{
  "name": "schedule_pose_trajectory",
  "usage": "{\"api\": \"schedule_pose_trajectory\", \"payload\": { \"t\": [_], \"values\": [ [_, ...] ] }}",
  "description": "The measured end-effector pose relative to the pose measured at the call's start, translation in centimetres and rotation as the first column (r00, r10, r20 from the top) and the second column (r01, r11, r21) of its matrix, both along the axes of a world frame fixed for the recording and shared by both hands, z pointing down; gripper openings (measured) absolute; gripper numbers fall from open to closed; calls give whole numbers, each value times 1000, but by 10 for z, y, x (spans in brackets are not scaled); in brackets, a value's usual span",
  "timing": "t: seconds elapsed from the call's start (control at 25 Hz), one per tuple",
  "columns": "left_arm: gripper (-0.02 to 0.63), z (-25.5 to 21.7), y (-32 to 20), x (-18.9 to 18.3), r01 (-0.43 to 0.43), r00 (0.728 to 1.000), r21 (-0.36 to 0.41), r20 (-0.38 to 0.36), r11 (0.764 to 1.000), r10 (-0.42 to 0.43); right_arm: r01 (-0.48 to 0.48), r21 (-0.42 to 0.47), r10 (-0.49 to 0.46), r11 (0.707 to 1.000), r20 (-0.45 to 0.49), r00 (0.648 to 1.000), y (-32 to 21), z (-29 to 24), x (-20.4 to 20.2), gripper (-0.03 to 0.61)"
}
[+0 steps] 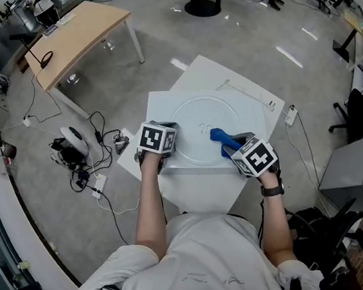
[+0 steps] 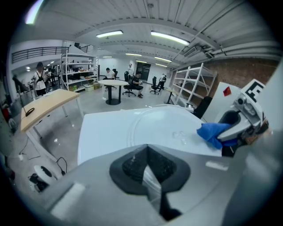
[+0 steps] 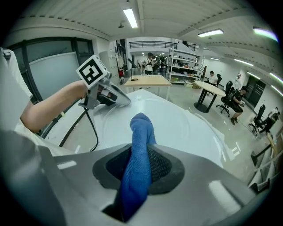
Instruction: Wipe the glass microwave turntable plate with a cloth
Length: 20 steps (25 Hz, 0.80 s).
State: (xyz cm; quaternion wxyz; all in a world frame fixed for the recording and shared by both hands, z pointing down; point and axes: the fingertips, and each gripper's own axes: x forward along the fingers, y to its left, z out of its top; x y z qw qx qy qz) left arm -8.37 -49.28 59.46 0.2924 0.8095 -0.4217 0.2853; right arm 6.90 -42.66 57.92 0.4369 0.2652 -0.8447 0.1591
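Note:
The round glass turntable plate (image 1: 201, 120) lies flat on a white board (image 1: 242, 92). My left gripper (image 1: 164, 132) is at the plate's near-left rim, its jaws shut on the clear glass edge (image 2: 150, 183). From the right, my right gripper (image 1: 234, 145) reaches in, shut on a blue cloth (image 1: 220, 136). The cloth's free end rests on the plate's near-right part. In the right gripper view the cloth (image 3: 138, 150) stands rolled between the jaws, with the plate (image 3: 177, 128) beyond it and the left gripper (image 3: 124, 100) across it. The left gripper view shows the cloth (image 2: 212, 132) over the plate (image 2: 163, 126).
The board lies on a low white table (image 1: 208, 192). A wooden desk (image 1: 83, 33) stands at the left, with cables and a power strip (image 1: 92, 162) on the floor between. A white power strip (image 1: 291, 115) lies right of the board; a black chair (image 1: 360, 112) and grey cabinet (image 1: 359, 166) beyond.

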Motion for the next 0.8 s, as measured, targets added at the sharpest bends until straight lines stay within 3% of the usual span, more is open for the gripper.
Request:
{"api": "schedule_pose_trajectory", "payload": {
  "t": [0.2,0.4,0.64,0.8],
  "values": [
    [-1,-2,2,2,-18,1000,12,-4,1000,18,31,-20,-29,999,71,997,22,2,-40,86],
    [0,-14,7,-15,39,995,46,-91,998,-35,94,-5,-94,996,77,993,21,0,-77,86],
    [0,-7,33,-22,28,994,-4,-104,1000,-28,187,-19,-183,982,121,976,16,-3,-121,87],
    [0,-4,39,-25,41,995,-31,-85,999,-44,195,-5,-193,981,128,973,-8,-3,-145,87]
  ]
}}
